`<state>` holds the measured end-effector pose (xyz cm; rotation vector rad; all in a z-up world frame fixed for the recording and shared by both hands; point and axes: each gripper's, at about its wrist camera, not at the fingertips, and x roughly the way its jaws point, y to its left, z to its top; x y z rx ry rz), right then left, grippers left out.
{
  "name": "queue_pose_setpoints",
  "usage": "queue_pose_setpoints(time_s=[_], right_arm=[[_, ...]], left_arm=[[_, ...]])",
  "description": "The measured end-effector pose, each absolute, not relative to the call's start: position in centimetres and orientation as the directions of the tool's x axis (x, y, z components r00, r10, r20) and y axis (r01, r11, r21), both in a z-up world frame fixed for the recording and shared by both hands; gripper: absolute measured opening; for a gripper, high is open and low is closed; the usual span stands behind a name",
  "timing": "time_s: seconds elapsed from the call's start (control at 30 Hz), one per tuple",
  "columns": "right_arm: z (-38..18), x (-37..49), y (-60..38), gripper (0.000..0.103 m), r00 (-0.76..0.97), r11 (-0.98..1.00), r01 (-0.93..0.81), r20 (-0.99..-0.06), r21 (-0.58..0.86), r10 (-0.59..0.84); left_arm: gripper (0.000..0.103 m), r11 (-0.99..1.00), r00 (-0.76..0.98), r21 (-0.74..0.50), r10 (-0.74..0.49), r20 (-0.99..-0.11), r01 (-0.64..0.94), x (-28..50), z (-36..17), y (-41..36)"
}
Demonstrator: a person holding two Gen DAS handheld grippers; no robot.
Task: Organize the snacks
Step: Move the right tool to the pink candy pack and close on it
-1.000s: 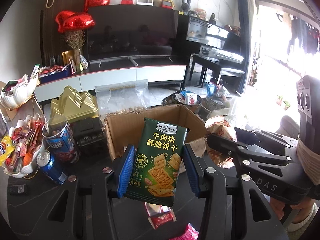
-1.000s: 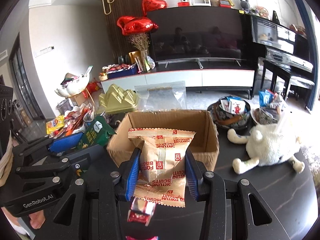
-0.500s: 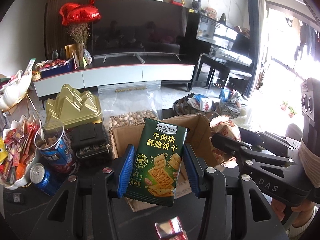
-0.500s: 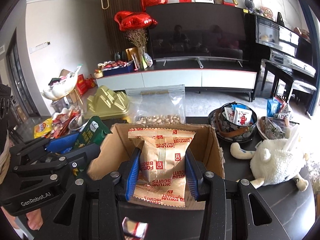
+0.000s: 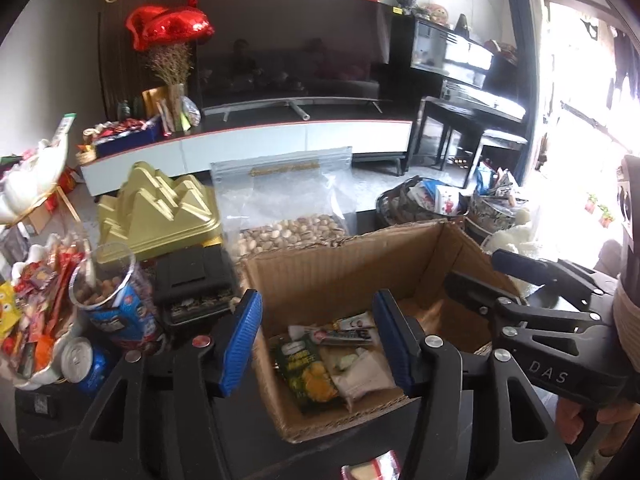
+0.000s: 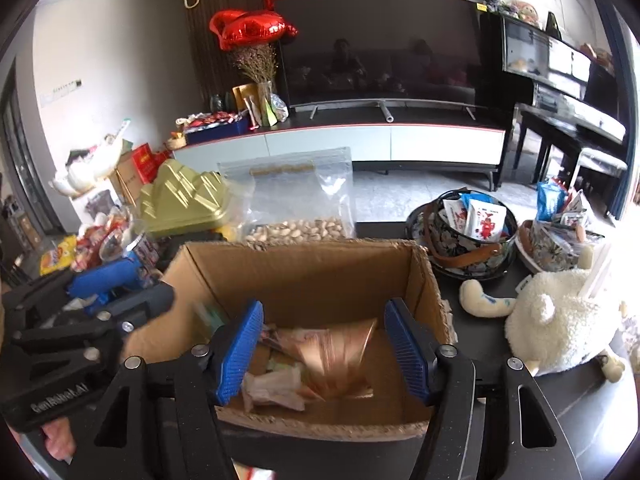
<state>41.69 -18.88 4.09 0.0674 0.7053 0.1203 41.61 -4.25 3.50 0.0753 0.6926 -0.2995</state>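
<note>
A dark table (image 6: 592,408) crowded with snacks fills the near view, with a television and piano far behind. At its centre sits an open cardboard box (image 6: 304,268), evidently the collecting place for loose packets, so both grippers hang over its near edge, tilted downward. Behind the box stand a clear bag of pistachios (image 6: 296,224) and a gold ridged tin (image 6: 184,200); a white plush sheep (image 6: 560,316) lies to the right.

Inside the box lie the green biscuit packet (image 5: 308,368) at the near left and a tan biscuit packet (image 6: 332,360), blurred as if falling.

The left gripper (image 5: 320,344) has its blue pads spread apart, having just been opening, with nothing between them; the green packet lies below. The right gripper (image 6: 324,352) has likewise just been opening, its pads wide apart and clear of the tan packet beneath.
</note>
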Motion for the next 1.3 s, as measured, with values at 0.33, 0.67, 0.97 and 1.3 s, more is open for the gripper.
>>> queue_pose_setpoints(time_s=[0.33, 0.67, 0.97, 1.3], right_arm=[[4.5, 35.0, -18.5, 0.064, 0.783, 0.99, -0.102, -0.607, 0.096, 0.139], [4.0, 27.7, -18.0, 0.064, 0.776, 0.985, -0.126, -0.608, 0.116, 0.171], [1.8, 23.1, -16.9, 0.064, 0.743, 0.977, -0.155, -0.635, 0.144, 0.211], [-2.5, 20.6, -15.0, 0.068, 0.655, 0.959, -0.2, -0.7, 0.201, 0.283]], left_arm=[[0.062, 0.947, 0.764, -0.01, -0.265, -0.589, 0.32, 34.4, 4.5, -3.7], [0.062, 0.938, 0.744, -0.028, -0.291, -0.602, 0.345, 27.4, 3.8, -3.3], [0.062, 0.95, 0.74, -0.017, -0.254, -0.623, 0.312, 22.1, 2.0, -2.1], [0.062, 0.964, 0.699, -0.08, -0.239, -0.674, 0.253, 19.0, -1.7, 0.1]])
